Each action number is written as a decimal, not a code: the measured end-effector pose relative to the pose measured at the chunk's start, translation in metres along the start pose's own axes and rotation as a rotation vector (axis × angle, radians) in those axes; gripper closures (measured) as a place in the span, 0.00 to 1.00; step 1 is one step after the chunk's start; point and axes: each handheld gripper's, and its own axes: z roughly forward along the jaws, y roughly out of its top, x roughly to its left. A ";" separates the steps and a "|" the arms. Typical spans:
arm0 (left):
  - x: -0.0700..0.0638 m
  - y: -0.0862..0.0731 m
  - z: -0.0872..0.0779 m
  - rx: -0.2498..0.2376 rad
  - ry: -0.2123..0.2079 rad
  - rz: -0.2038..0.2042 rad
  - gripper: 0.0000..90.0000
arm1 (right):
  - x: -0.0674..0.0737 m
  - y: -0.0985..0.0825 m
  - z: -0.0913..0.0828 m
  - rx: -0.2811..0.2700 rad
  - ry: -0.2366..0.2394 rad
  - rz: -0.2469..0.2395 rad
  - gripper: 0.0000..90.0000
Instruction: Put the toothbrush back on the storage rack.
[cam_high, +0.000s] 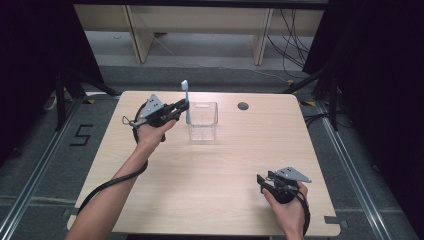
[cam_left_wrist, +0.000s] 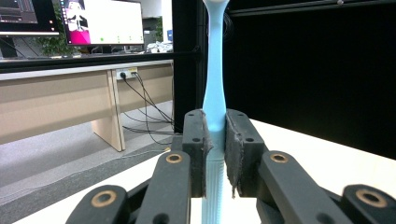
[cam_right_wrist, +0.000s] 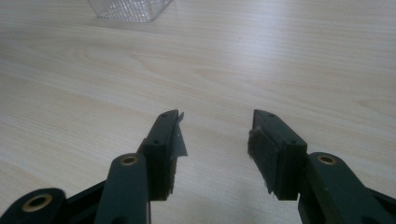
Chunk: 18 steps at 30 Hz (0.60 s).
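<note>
Left hand-held gripper (cam_high: 183, 107) pinches one light-blue toothbrush (cam_high: 186, 100) at its handle, upright, head up, just beside the left wall of the one clear square container (cam_high: 203, 121) at the tabletop's (cam_high: 225, 160) far middle. Right hand-held gripper (cam_high: 262, 180) spread, nothing between its pads, near the front right edge. Two hand-held grippers total.

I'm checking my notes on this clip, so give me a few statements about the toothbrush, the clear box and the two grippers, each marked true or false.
1. The left gripper is shut on the toothbrush. True.
2. The toothbrush lies flat on the table. False: it stands upright, brush end up.
3. The right gripper holds the clear box. False: its jaws are open with nothing between them.
4. The toothbrush is at the box's left side in the high view. True.
</note>
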 end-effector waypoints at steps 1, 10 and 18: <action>0.000 0.000 0.000 0.002 0.000 0.003 0.87 | 0.000 0.000 0.000 0.001 0.000 0.001 0.59; -0.001 -0.004 -0.003 0.016 -0.001 0.006 0.87 | 0.002 -0.001 0.001 0.004 0.007 0.012 0.59; -0.004 -0.004 -0.003 0.024 -0.003 0.014 0.87 | 0.001 -0.001 0.003 -0.004 0.012 -0.014 0.59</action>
